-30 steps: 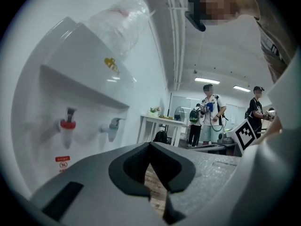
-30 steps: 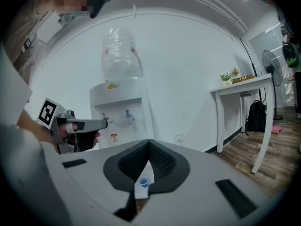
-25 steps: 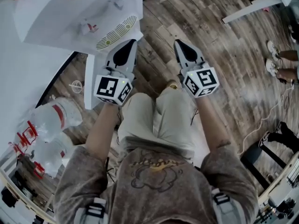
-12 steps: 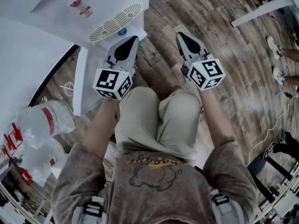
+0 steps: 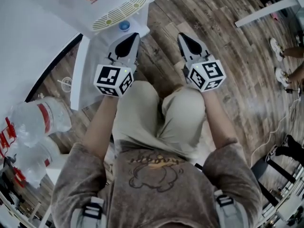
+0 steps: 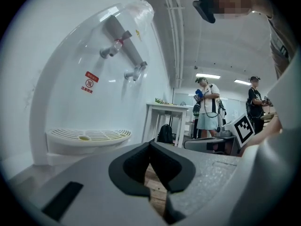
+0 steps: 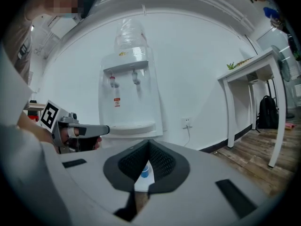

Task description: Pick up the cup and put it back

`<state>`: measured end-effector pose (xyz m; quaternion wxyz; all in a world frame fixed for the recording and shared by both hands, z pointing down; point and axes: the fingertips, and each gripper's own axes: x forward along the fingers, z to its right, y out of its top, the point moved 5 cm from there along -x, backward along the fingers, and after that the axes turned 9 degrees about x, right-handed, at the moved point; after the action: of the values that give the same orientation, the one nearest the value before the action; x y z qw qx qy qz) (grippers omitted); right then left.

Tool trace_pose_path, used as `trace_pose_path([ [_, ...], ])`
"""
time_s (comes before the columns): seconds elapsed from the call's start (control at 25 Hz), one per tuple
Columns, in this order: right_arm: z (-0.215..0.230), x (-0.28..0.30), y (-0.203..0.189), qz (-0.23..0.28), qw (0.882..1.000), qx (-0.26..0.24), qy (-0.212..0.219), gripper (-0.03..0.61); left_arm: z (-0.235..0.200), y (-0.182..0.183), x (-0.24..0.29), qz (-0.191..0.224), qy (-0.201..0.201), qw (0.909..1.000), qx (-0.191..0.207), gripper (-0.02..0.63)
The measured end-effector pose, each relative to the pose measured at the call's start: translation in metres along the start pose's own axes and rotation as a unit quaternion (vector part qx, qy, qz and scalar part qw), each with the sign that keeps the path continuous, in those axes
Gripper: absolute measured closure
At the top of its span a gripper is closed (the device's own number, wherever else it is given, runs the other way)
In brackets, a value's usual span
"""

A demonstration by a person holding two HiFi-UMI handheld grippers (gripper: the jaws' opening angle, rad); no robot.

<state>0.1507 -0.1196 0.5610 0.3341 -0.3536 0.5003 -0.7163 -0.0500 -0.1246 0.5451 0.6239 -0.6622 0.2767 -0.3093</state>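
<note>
In the head view, the left gripper (image 5: 135,36) and right gripper (image 5: 181,35) are held low, presumably to reach the base (image 5: 90,75) under the water dispenser's drip tray (image 5: 118,15). The blue cup (image 5: 124,26) stands there, just ahead of the left tips and apart from the right. In the left gripper view, the jaws are seen pressed together and empty, and no cup is shown. In the right gripper view, the jaws are likewise closed on nothing, and the cup is glimpsed beyond them.

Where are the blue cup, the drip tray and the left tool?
blue cup (image 5: 124,25), head view, its rim.
drip tray (image 6: 106,134), left gripper view, slotted top.
left tool (image 5: 135,35), head view, closed tips.
</note>
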Motion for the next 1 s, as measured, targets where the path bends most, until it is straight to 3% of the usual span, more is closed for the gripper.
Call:
trace_pose_path([
  [0.32,-0.013,0.006,-0.008,-0.010,1.000,0.009,0.024,0.577,-0.004,-0.012,-0.006,-0.004,0.020,0.9998,0.004,0.601],
  [0.52,-0.013,0.009,-0.012,-0.010,0.999,0.027,0.022,0.577,-0.014,-0.029,-0.005,-0.012,0.031,0.9995,0.002,0.498],
  [0.72,-0.019,0.011,-0.015,-0.013,0.999,0.020,0.034,0.577,-0.028,-0.056,0.002,-0.024,0.042,0.9988,-0.002,0.312],
  [0.84,-0.024,0.011,-0.015,-0.014,0.999,0.012,0.044,0.577,-0.035,-0.073,0.008,-0.029,0.050,0.9983,-0.010,0.275],
  [1.0,-0.022,0.011,-0.016,-0.020,0.999,-0.006,0.036,0.577,-0.049,-0.099,0.016,-0.042,0.071,0.9964,-0.017,0.272],
])
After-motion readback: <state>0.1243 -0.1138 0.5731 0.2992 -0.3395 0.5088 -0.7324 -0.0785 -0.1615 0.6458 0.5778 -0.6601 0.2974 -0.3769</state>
